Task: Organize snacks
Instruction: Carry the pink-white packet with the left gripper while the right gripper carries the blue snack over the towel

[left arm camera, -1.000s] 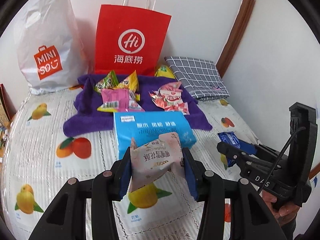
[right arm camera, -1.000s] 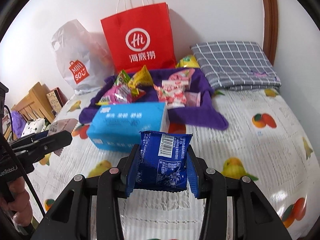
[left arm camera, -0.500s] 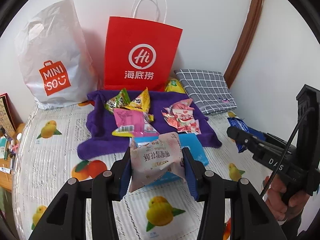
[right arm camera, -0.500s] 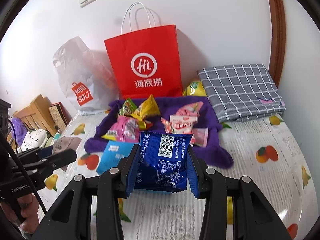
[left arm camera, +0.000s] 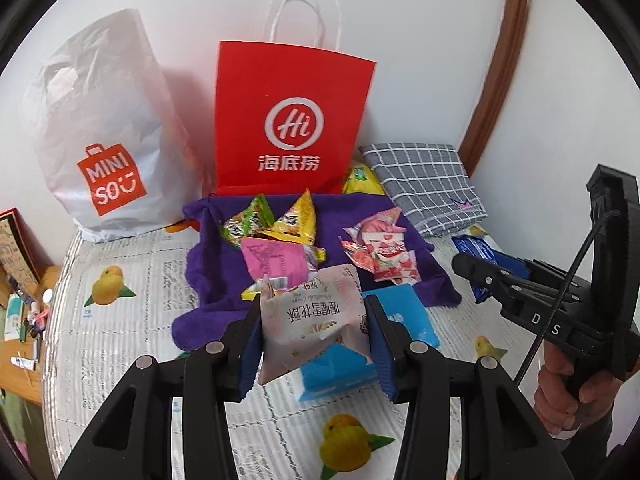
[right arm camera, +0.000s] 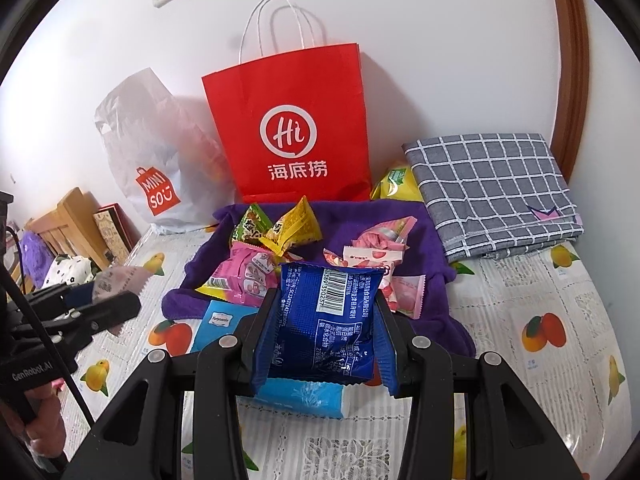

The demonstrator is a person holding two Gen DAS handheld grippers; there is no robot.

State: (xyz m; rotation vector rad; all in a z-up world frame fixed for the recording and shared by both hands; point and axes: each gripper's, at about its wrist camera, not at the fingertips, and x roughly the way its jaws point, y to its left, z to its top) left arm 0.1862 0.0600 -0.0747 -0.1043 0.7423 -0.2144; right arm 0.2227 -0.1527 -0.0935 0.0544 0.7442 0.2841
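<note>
My left gripper (left arm camera: 314, 322) is shut on a pale pink snack packet (left arm camera: 316, 316), held above the blue tissue pack (left arm camera: 404, 320). My right gripper (right arm camera: 324, 328) is shut on a blue snack packet (right arm camera: 326, 320), also held above the tissue pack (right arm camera: 218, 320). Several loose snacks lie on a purple towel (left arm camera: 208, 276): green and yellow packets (left arm camera: 288, 220), a pink one (left arm camera: 276, 262), and red-white ones (left arm camera: 380, 252). A red paper bag (left arm camera: 288, 120) stands behind the towel. The right gripper also shows at the right of the left wrist view (left arm camera: 476, 270).
A white Miniso plastic bag (left arm camera: 104, 140) stands left of the red bag. A folded grey checked cloth (right arm camera: 492, 188) lies at the back right, with a yellow packet (right arm camera: 396, 182) beside it. The bed has a fruit-print cover (right arm camera: 540, 320). A wooden shelf (right arm camera: 68, 220) stands at left.
Both grippers have moved up and forward toward the towel and red bag, each still holding its packet. The tissue pack now lies under the fingers.
</note>
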